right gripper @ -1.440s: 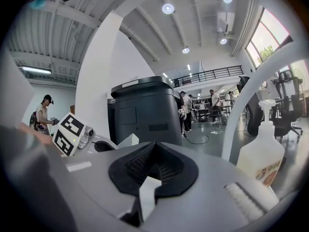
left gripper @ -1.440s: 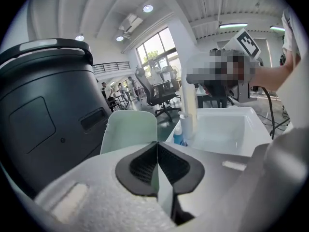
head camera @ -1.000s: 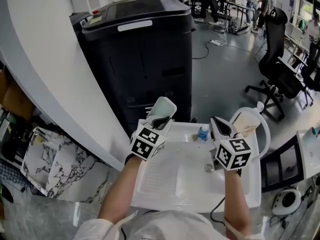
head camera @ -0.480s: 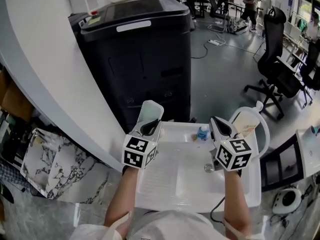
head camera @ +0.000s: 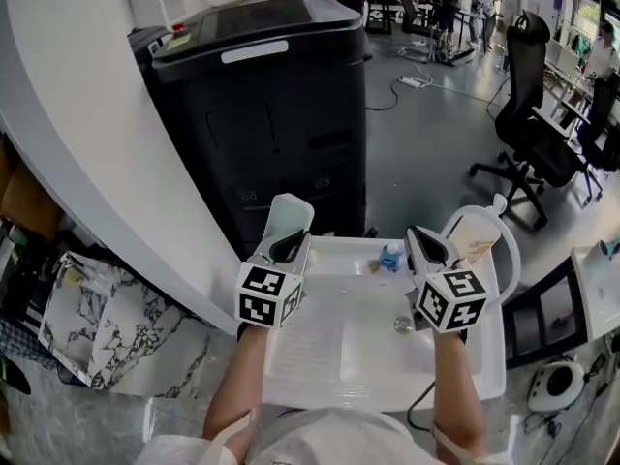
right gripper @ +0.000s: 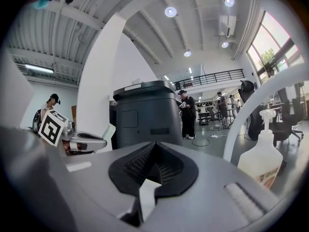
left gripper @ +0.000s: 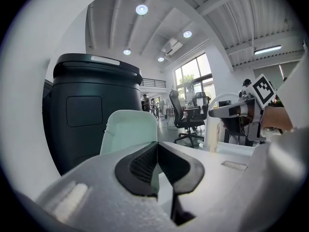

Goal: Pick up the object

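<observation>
Tray [head camera: 289,219] stands gripped by its near edge in my closed left fingers [left gripper: 137,167], long axis pointing up and away from me, over the far left edge of the surface [head camera: 334,352], while my right fingers [right gripper: 175,170], closed and empty, wait alongside.

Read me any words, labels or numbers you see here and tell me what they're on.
No text reads clearly.
On the black bin, white label: too blurred.
On the pump bottle, label: print too blurred.
On the left gripper and right gripper, cubes: square markers, no words.
</observation>
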### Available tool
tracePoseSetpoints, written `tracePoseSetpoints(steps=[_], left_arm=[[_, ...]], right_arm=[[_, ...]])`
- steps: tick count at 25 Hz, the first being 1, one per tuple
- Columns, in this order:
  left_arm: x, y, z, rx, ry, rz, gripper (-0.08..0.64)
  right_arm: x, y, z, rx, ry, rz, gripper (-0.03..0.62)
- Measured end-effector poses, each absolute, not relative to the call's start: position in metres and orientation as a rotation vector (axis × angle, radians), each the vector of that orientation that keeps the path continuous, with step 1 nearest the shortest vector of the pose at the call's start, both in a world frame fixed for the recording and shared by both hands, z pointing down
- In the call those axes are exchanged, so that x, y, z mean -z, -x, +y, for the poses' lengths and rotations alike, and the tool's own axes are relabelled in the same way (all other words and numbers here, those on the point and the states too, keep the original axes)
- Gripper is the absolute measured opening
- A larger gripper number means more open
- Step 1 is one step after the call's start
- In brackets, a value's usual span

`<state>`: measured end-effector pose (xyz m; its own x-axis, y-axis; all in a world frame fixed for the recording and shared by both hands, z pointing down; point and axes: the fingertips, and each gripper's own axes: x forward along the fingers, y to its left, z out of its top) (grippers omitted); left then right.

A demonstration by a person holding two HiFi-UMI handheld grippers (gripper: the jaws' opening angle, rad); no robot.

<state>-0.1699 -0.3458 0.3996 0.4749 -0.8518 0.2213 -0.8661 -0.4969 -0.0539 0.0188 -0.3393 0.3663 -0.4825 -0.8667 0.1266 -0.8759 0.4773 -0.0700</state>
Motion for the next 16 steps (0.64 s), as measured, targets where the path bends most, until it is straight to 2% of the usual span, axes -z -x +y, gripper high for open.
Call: tracePoseSetpoints(steps=[16], left_arm=[[-0.4008, 0.1664, -0.3447, -0.325, -2.643, -1.529, 0.009]], right_arm=[[-0.3665, -0.021, -0.3363, -0.186, -1.574, -2.625, -0.002]])
